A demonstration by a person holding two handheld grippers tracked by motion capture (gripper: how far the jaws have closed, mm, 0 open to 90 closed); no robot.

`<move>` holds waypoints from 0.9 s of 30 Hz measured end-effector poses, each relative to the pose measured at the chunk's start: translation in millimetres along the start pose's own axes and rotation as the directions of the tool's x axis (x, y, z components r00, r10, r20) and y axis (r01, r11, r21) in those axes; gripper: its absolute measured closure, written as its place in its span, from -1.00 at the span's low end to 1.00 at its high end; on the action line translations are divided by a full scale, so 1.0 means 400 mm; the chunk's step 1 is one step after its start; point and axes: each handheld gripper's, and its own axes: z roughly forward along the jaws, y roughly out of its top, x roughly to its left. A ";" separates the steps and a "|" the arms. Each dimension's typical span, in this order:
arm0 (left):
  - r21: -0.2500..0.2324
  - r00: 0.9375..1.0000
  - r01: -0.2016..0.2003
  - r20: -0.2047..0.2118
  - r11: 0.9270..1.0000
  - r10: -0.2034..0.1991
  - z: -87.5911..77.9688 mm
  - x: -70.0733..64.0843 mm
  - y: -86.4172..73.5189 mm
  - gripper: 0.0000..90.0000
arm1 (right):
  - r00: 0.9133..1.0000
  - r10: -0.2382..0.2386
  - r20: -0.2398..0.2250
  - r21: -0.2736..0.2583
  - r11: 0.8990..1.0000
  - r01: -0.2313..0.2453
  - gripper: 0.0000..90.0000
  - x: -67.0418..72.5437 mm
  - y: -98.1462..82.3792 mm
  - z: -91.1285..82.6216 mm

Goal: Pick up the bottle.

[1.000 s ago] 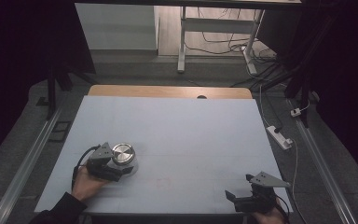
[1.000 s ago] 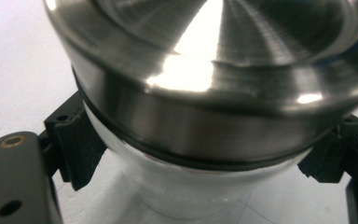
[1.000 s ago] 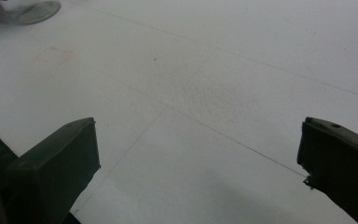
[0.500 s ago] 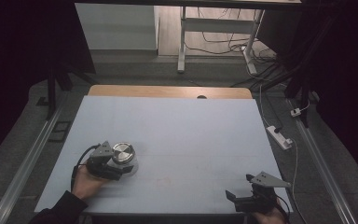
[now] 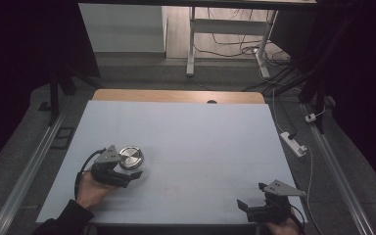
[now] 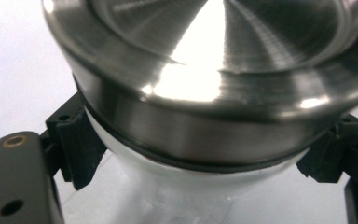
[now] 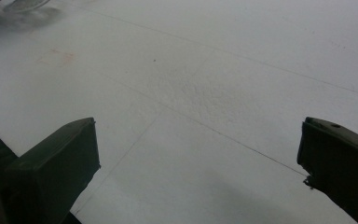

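High view: jar at 8 o'clock on table, clamped in left gripper below its steel lid. Right gripper, 5 o'clock, jaws apart, empty. Judgement: rigid, slippery body, probably fragile; grip under lid rim.

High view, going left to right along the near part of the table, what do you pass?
Left hand → left tool closed around the white body of the metal-lidded container → bare stretch of the table → right tool, jaws apart and holding nothing.
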 end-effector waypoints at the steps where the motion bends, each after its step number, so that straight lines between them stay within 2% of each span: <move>1: -0.001 1.000 -0.005 0.002 1.000 0.005 -0.001 -0.001 0.006 -0.66 | 1.000 0.002 0.000 0.000 1.000 -0.002 -1.00 0.000 0.000 0.000; 12: -0.004 0.999 -0.034 0.002 0.999 0.034 -0.005 -0.015 0.069 -0.66 | 1.000 0.005 -0.002 -0.003 1.000 -0.005 -1.00 -0.001 0.000 -0.001; 16: -0.001 0.999 -0.047 0.020 0.999 0.047 0.001 -0.026 0.101 -0.65 | 1.000 0.005 -0.001 -0.003 1.000 -0.006 -1.00 -0.001 0.000 -0.001; 27: 0.010 0.995 -0.089 0.055 0.996 0.088 0.024 -0.052 0.158 -0.65 | 1.000 0.007 0.002 -0.004 1.000 -0.007 -1.00 -0.002 -0.001 -0.001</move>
